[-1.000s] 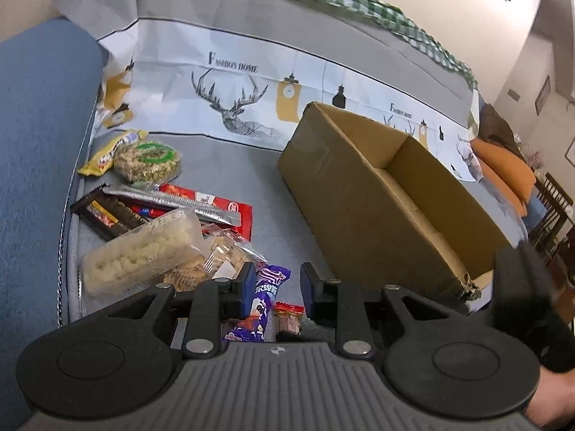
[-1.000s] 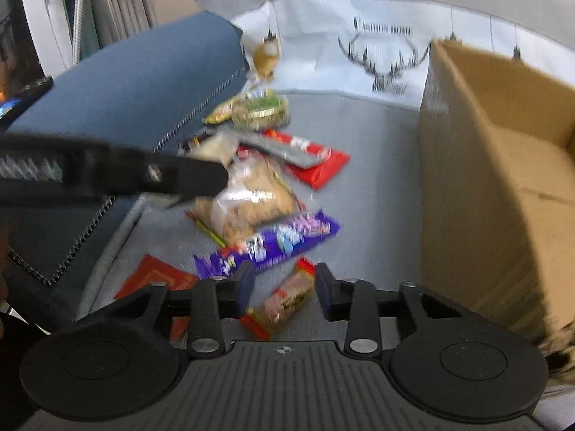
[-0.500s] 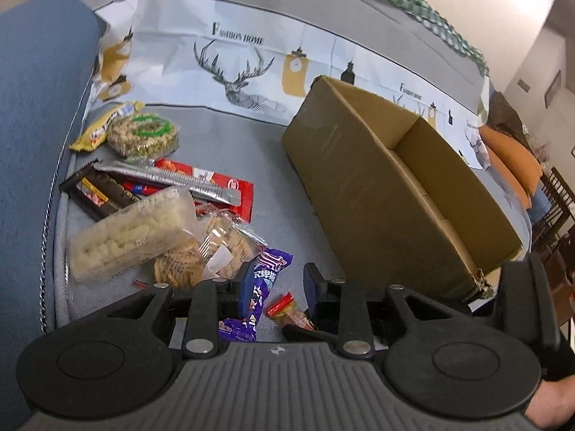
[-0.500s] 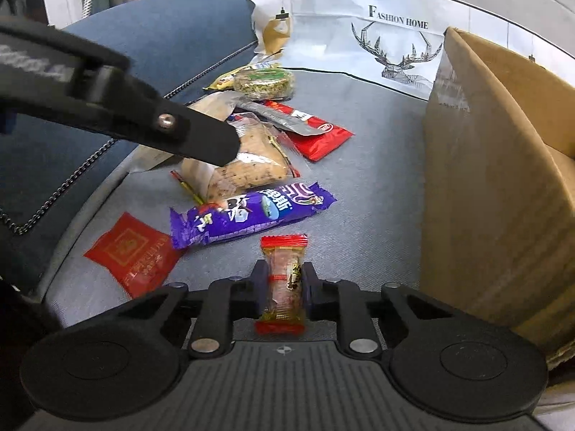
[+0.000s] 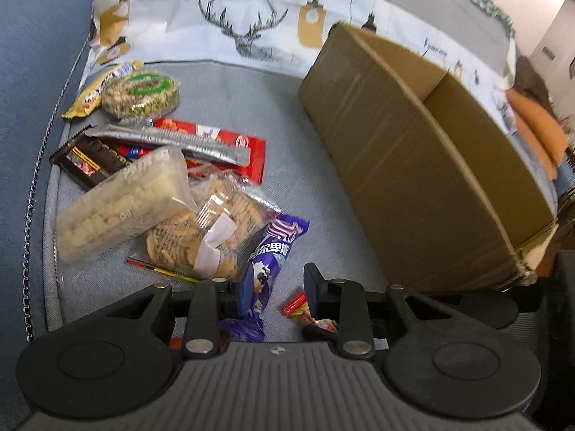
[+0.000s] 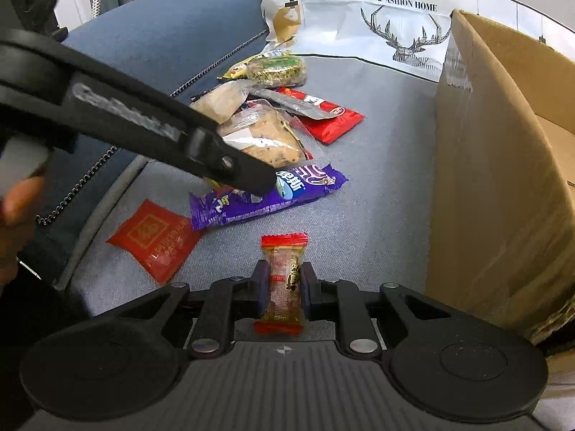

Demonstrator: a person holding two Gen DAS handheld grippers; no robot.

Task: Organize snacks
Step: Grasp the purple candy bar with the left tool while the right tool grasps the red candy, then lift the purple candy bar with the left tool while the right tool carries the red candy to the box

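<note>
Left wrist view: left gripper [image 5: 276, 289] fingers part-open and have just been widening, with the purple wafer pack [image 5: 273, 251] lying between them on the grey sofa seat [image 5: 222, 89], pads not pressing on it. Landmark is the open cardboard box [image 5: 413, 151]: the purple pack sits just off its near-left corner; further left of the box is the snack pile, a clear bag of biscuits [image 5: 212, 230], a clear tray of pale crackers [image 5: 122, 201], a silver stick pack [image 5: 172, 140] across a red pack [image 5: 248, 154], a dark chocolate bar [image 5: 86, 161], a round green-ringed nut cake [image 5: 142, 95] and a yellow wrapper [image 5: 97, 89] at the far-left edge. A small red-ended candy [image 5: 300, 305] shows just by the right finger, close to the box's near corner. Right wrist view: right gripper [image 6: 284, 287] fingers clamped tight on the small red-ended candy [image 6: 284, 276], held lengthwise and upright in frame, lifted just left of the cardboard box [image 6: 503, 179] wall. Purple wafer pack [image 6: 269, 194] lies on the seat further left of the box, with the left gripper [image 6: 251, 176] arm reaching over it, tip at the pack. A flat red sachet [image 6: 154, 239] lies left of the purple pack, well apart from the box; the rest of the pile sits behind it
</note>
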